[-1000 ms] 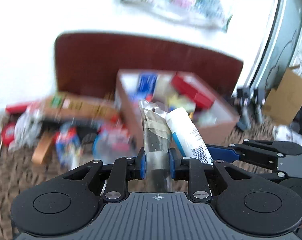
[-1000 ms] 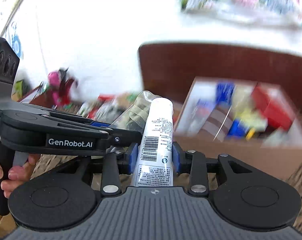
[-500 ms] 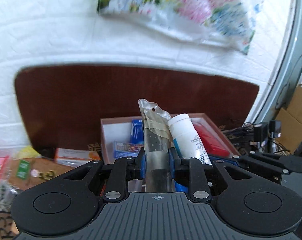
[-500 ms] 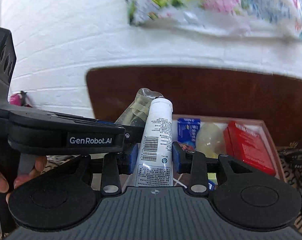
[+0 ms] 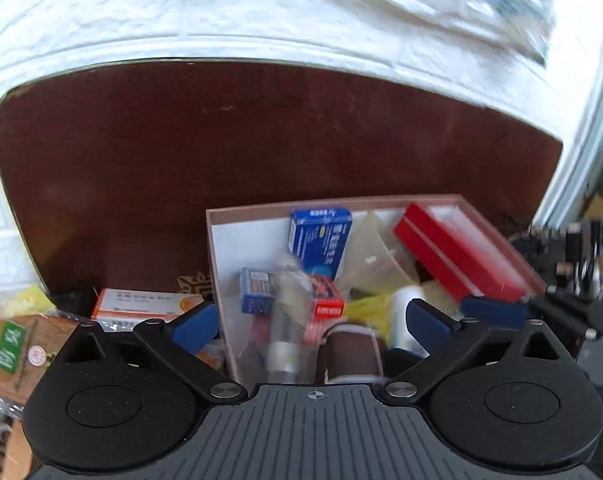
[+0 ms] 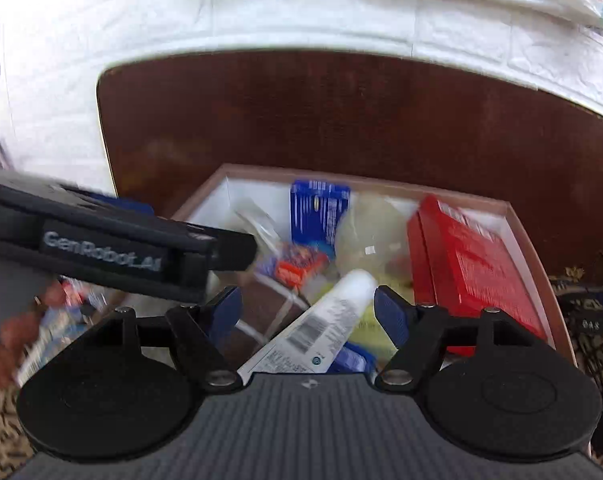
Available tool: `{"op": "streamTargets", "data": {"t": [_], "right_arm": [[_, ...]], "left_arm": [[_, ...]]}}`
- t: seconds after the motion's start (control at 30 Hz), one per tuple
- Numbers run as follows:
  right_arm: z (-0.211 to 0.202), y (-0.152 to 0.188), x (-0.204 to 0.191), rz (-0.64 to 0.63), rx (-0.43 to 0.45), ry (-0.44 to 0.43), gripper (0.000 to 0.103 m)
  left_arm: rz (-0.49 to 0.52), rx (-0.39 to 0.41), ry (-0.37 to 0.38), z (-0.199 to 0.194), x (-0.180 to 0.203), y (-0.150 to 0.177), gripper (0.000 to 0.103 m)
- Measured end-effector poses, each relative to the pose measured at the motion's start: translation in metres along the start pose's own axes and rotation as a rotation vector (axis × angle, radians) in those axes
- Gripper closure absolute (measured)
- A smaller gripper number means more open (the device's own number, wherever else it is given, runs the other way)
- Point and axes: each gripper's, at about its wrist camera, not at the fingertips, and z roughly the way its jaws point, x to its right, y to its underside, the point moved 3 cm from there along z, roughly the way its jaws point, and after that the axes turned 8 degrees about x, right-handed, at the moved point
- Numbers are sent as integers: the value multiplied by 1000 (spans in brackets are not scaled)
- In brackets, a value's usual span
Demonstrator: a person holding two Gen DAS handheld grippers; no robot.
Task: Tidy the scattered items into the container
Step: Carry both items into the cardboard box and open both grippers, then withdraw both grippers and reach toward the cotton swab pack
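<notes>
While jaws part, white tube (image 6: pixel 321 320) lies loose between right hand-held gripper (image 6: pixel 307 312).

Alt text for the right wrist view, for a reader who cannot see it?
The right gripper, jaws just opened, is releasing a white tube that tilts over an open cardboard box holding a red box, a blue carton and small packets. The left gripper reaches in alongside.

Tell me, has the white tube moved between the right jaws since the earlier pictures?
Yes. The white tube has tipped rightward, loose between jaws that just opened, above the box.
</notes>
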Motion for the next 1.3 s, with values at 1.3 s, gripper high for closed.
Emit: {"op": "streamTargets", "data": {"t": [1.3], "right_arm": [[-119, 97, -208, -14, -16, -327, 0]], "left_arm": [[-298, 12, -89, -230, -94, 178, 0]]}}
